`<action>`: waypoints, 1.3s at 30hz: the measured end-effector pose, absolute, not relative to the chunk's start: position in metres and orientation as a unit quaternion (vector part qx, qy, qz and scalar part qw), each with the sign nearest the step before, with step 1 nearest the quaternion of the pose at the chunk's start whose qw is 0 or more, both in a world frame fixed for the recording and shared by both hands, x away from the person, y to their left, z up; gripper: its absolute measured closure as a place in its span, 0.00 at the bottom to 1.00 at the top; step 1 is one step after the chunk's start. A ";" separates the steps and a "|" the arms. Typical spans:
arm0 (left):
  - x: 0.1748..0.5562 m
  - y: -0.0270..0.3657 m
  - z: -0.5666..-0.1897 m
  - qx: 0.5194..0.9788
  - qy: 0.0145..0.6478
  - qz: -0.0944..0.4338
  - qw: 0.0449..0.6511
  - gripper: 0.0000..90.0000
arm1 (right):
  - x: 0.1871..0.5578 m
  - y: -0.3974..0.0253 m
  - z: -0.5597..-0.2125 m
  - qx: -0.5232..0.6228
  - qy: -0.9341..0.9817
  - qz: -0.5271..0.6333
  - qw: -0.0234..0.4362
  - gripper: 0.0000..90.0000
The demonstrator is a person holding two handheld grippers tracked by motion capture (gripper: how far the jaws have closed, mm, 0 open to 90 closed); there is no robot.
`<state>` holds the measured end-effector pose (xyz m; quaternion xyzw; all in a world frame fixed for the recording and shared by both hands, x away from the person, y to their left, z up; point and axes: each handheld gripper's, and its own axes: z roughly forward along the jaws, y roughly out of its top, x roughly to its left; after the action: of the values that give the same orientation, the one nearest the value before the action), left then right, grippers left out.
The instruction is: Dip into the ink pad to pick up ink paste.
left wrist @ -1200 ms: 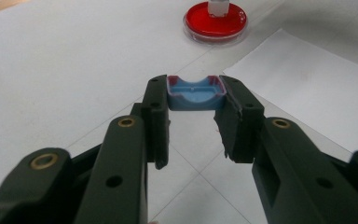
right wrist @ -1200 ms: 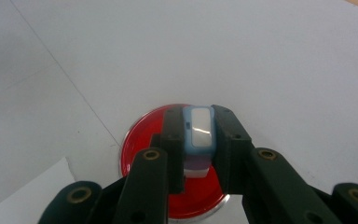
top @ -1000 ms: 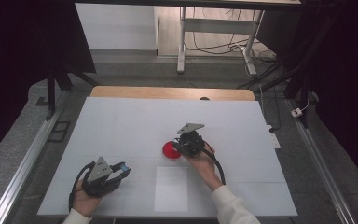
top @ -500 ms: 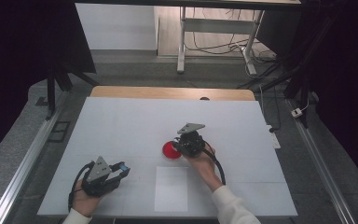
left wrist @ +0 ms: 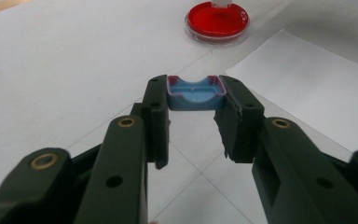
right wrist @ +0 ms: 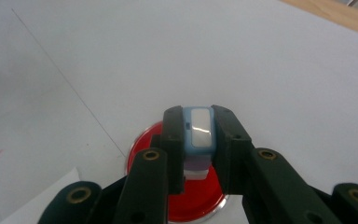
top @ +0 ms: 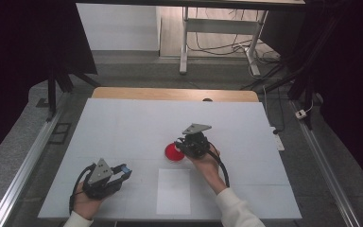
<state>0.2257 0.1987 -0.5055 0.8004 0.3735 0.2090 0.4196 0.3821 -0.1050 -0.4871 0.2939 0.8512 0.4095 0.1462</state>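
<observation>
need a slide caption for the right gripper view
Right tongs shut on a small blue-and-white piece above a red dish on the white table.

The left gripper (left wrist: 193, 100) clamps a small blue cap (left wrist: 195, 93); a red petri dish (left wrist: 217, 21) sits beyond, beside white paper (left wrist: 307, 88).

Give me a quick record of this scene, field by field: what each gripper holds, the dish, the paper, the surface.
left gripper: shut on blue cap, low over table
right gripper: shut on blue-and-white stamp, above the dish
dish: red round dish, on the table
paper: white sheet, near edge, bare
surface: white table
</observation>
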 end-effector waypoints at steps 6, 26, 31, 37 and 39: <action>0.226 0.199 -0.505 0.800 0.374 0.208 0.420 0.73 | 0.378 -0.107 -0.476 0.289 0.842 0.430 0.150 0.83; 0.226 0.200 -0.505 0.799 0.376 0.210 0.419 0.73 | 0.370 -0.092 -0.472 0.259 0.860 0.415 0.142 0.83; 0.226 0.200 -0.506 0.800 0.376 0.209 0.419 0.73 | 0.373 -0.090 -0.480 0.260 0.868 0.400 0.140 0.83; 0.226 0.200 -0.506 0.800 0.376 0.209 0.418 0.73 | 0.376 -0.088 -0.486 0.261 0.875 0.384 0.140 0.83; 0.226 0.200 -0.506 0.800 0.375 0.209 0.418 0.73 | 0.376 -0.088 -0.488 0.262 0.875 0.382 0.141 0.83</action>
<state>0.2259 0.1996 -0.5059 0.8004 0.3755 0.2090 0.4180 0.3762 -0.0881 -0.4876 0.2616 0.8752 0.3815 0.1414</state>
